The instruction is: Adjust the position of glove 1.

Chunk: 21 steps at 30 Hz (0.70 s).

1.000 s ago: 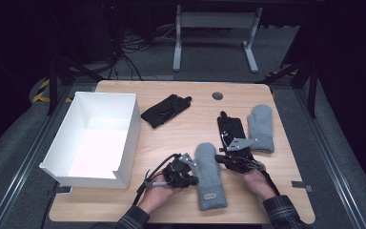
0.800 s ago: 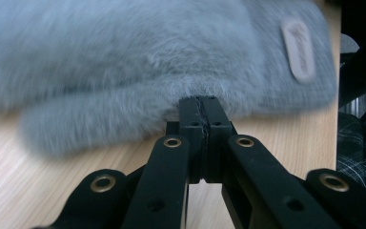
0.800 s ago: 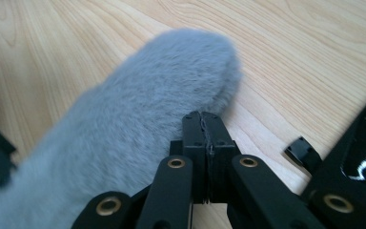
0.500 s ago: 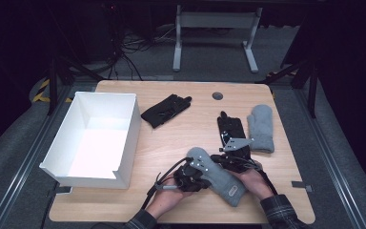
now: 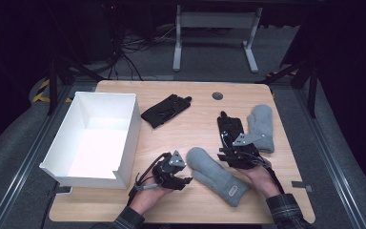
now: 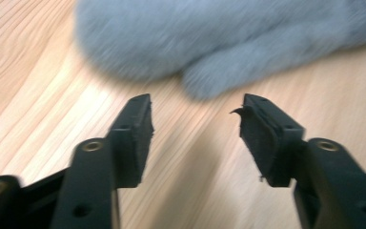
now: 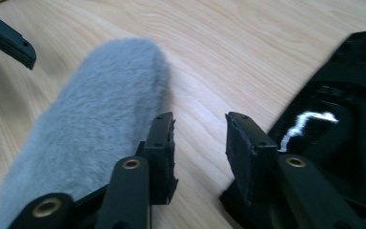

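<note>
Left tool [image 5: 187,180], lower centre of high view: jaws have just been opening, now well apart, nothing btwn them; grey mitten [image 5: 217,175] lies flat just beyond the tips. Right tool [image 5: 225,153], right of centre: jaws have also just been opening, part open, bare bench [image 5: 195,129] btwn the pads, no grip. In right gripper view the mitten sits beside the left-hand jaw, outside the gap.

Status, judged: mitten released at lower centre of bench, not yet in the white box [image 5: 78,143] at left. Further back: second grey mitten [image 5: 261,126] and black glove [image 5: 229,126] at right, black glove [image 5: 166,109] at upper centre, all unsorted. Box appears to hold nothing.
</note>
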Each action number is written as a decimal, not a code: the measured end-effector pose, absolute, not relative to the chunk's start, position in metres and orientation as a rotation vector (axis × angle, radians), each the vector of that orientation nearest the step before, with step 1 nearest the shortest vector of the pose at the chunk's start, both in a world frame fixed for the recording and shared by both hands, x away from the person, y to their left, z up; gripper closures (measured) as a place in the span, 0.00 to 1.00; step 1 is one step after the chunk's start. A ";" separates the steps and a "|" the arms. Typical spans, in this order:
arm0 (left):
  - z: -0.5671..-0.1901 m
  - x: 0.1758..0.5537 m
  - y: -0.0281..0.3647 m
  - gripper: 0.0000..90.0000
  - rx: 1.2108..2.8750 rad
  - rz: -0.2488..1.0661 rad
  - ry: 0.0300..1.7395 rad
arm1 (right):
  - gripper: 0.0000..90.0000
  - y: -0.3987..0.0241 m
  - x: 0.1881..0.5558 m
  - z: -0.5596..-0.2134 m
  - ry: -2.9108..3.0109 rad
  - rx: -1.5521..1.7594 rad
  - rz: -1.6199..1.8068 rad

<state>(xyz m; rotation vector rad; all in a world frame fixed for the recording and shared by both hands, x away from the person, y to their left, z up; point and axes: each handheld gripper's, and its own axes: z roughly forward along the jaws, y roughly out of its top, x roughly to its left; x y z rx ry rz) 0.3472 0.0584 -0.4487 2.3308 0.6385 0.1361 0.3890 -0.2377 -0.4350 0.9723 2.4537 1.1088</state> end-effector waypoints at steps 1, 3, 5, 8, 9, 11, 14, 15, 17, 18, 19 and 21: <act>-0.451 0.347 0.062 0.42 2.334 0.140 0.646 | 0.66 -0.244 0.390 -0.432 2.437 0.980 1.090; -0.457 0.346 0.068 0.37 2.348 0.156 0.663 | 0.66 -0.249 0.391 -0.430 2.418 1.005 1.083; -0.459 0.346 0.070 0.32 2.360 0.171 0.668 | 0.66 -0.257 0.393 -0.427 2.385 1.027 1.084; -0.462 0.346 0.074 0.27 2.365 0.191 0.669 | 0.68 -0.265 0.396 -0.426 2.362 1.043 1.065; -0.463 0.347 0.076 0.25 2.373 0.198 0.676 | 0.71 -0.267 0.397 -0.425 2.354 1.045 1.048; -0.465 0.347 0.078 0.21 2.380 0.209 0.677 | 0.81 -0.277 0.400 -0.422 2.323 1.070 1.046; -0.467 0.349 0.079 0.16 2.378 0.219 0.691 | 0.97 -0.290 0.406 -0.418 2.284 1.116 1.037; -0.468 0.350 0.079 0.15 2.378 0.219 0.690 | 1.00 -0.295 0.409 -0.417 2.266 1.133 1.029; -0.470 0.352 0.080 0.10 2.373 0.220 0.690 | 1.00 -0.301 0.413 -0.418 2.250 1.161 1.041; -0.470 0.353 0.080 0.07 2.371 0.219 0.690 | 1.00 -0.303 0.418 -0.419 2.255 1.168 0.990; -0.472 0.354 0.081 0.05 2.371 0.214 0.685 | 1.00 -0.303 0.419 -0.420 2.253 1.169 0.982; -0.473 0.355 0.082 0.00 2.364 0.218 0.682 | 1.00 -0.306 0.426 -0.421 2.235 1.192 0.980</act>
